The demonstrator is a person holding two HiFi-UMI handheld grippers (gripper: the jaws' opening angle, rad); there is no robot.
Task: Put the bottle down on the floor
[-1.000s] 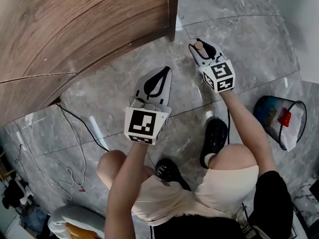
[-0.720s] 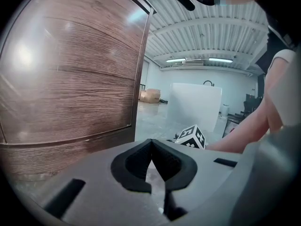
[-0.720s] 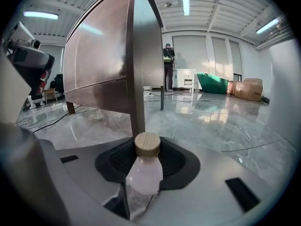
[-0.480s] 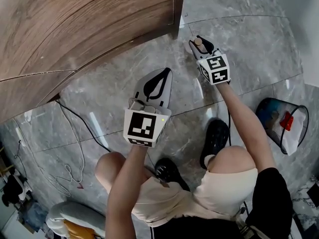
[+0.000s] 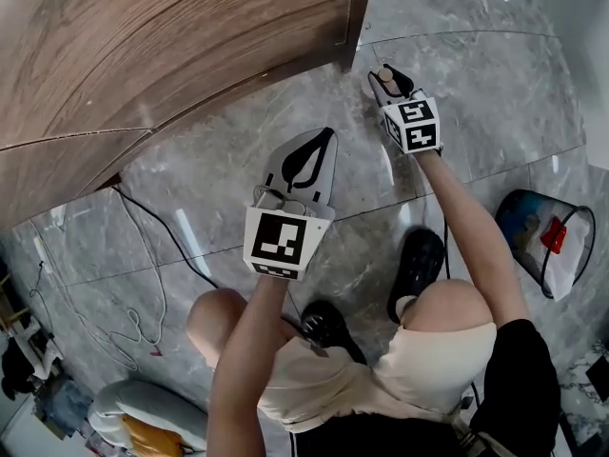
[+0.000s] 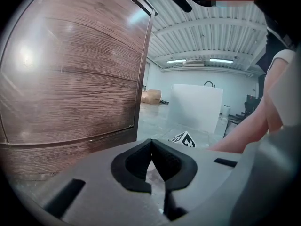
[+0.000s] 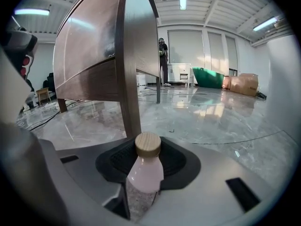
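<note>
**A:** So, where is the bottle (image 7: 145, 172)?

**B:** It's upright in the right claw (image 5: 388, 86), clamped at its pink body with the wooden cap on top. It sits low over the floor (image 5: 476, 93), near the wooden cabinet (image 5: 171, 46). I judge the way down runs straight along its long axis.

**A:** And the left claw (image 5: 304, 155)?

**B:** Closed on nothing, and well apart from the bottle.

**A:** Is the base touching?

**B:** I can't tell. The claw hides the bottom in every view.

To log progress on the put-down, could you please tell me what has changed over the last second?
The right gripper has sunk toward the grey marble floor, carrying the pink bottle with a wooden cap. Nothing was released; the shut, empty left gripper stayed put.
</note>
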